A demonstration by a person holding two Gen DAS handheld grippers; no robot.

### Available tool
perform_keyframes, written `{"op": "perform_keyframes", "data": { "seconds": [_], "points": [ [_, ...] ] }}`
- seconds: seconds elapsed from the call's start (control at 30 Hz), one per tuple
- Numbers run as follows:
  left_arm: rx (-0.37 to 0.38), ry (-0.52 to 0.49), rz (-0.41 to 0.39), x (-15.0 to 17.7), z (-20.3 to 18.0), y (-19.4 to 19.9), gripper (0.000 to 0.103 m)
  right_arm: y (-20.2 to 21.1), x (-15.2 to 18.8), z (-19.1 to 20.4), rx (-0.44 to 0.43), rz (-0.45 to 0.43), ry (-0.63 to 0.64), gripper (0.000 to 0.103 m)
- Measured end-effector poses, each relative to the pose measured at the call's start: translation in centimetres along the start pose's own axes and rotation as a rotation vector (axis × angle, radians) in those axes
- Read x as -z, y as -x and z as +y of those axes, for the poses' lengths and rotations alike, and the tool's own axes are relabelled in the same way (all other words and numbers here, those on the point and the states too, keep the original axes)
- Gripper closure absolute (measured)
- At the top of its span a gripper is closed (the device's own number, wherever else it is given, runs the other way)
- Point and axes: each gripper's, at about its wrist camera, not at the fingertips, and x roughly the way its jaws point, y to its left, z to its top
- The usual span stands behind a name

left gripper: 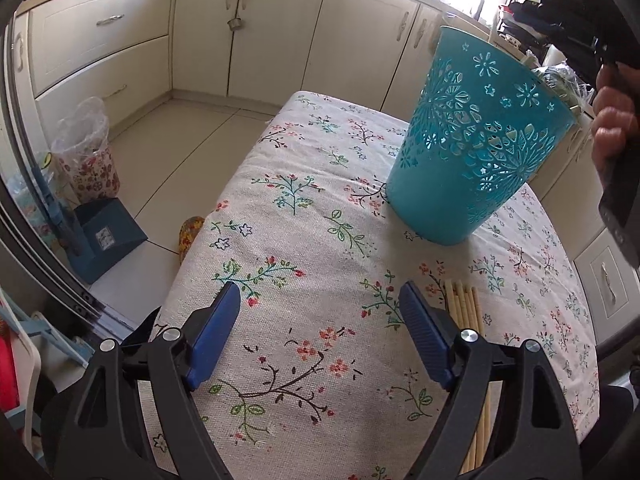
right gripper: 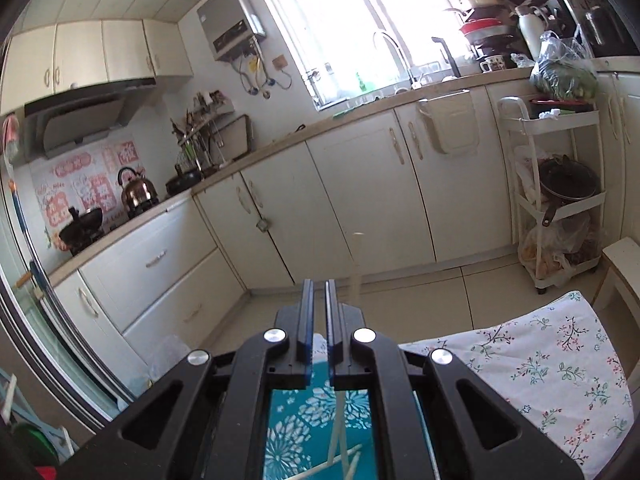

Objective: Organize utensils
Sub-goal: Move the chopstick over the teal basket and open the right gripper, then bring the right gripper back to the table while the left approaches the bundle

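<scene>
Landmark: teal bin [left gripper: 476, 148] on the floral bench [left gripper: 320, 240]. Loose chopsticks [left gripper: 466, 308] lie on the bench on our side of the bin, long axis running roughly from us toward it. Left tool [left gripper: 320, 320] is spread wide with nothing in it; the sticks sit just outboard of its right finger, so we judge left is the nearer arm and needs a small rightward shift. Right tool [right gripper: 319, 320] hovers above the bin, fingers almost together; a few chopsticks already inside the bin.
</scene>
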Motion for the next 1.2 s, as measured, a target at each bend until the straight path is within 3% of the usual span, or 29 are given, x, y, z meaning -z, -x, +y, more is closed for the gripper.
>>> {"op": "perform_keyframes", "data": {
  "seconds": [0.2,0.3,0.4,0.6,0.73,0.9,1.2],
  "points": [
    [0.001,0.012,0.006,0.1,0.3,-0.1,0.025,0.1,0.5,0.0,-0.008,0.072,0.033,0.095],
    [-0.002,0.028,0.0,0.1,0.5,0.0,0.025,2.8,0.1,-0.5,-0.011,0.033,0.023,0.084],
    [-0.008,0.03,-0.013,0.1,0.6,0.4,0.025,6.6,0.2,-1.2,-0.006,-0.013,0.009,0.081],
    [-0.02,0.007,-0.054,0.2,0.3,2.5,0.023,13.5,4.5,-3.0,0.087,0.0,0.029,0.072],
    [-0.027,0.0,-0.09,0.5,0.2,4.5,0.019,16.1,9.4,-4.0,0.145,0.097,0.047,0.069],
    [-0.03,0.005,-0.08,1.3,0.3,5.6,0.019,15.2,15.4,-5.0,0.162,0.284,0.011,0.069],
    [-0.049,-0.005,-0.099,2.9,0.8,7.8,0.019,11.6,19.9,-3.8,0.128,0.483,0.033,0.078]
  ]
}}
